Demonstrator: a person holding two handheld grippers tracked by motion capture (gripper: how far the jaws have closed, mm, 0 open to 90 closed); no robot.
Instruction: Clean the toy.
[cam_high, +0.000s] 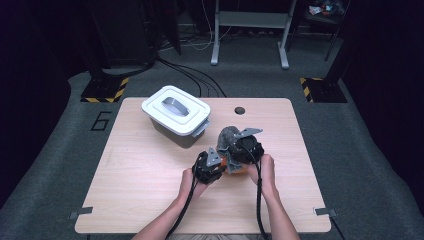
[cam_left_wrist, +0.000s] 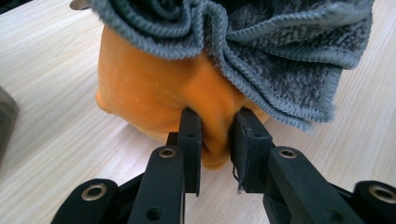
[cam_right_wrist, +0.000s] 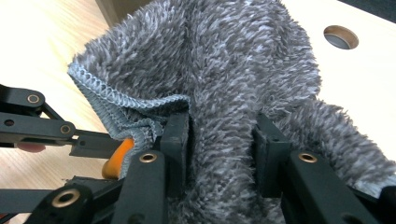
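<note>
Left tongs (cam_left_wrist: 215, 135) pinched a fold of the orange cloth (cam_left_wrist: 154, 88) on the worktop (cam_left_wrist: 51, 84), while right tongs (cam_right_wrist: 222, 140) gripped the grey towel (cam_right_wrist: 224, 70) bunched above it.

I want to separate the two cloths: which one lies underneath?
The smooth orange cloth lies underneath on the wooden table, pinched by the left gripper; the fluffy grey towel is draped over it.

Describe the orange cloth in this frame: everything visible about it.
The orange cloth is soft, fleece-like fabric, bunched into a rumpled mound on the wooden table. A grey towel with a stitched hem drapes over its top. The left gripper pinches a fold at its near edge, jaws close together with fabric between them.
</note>
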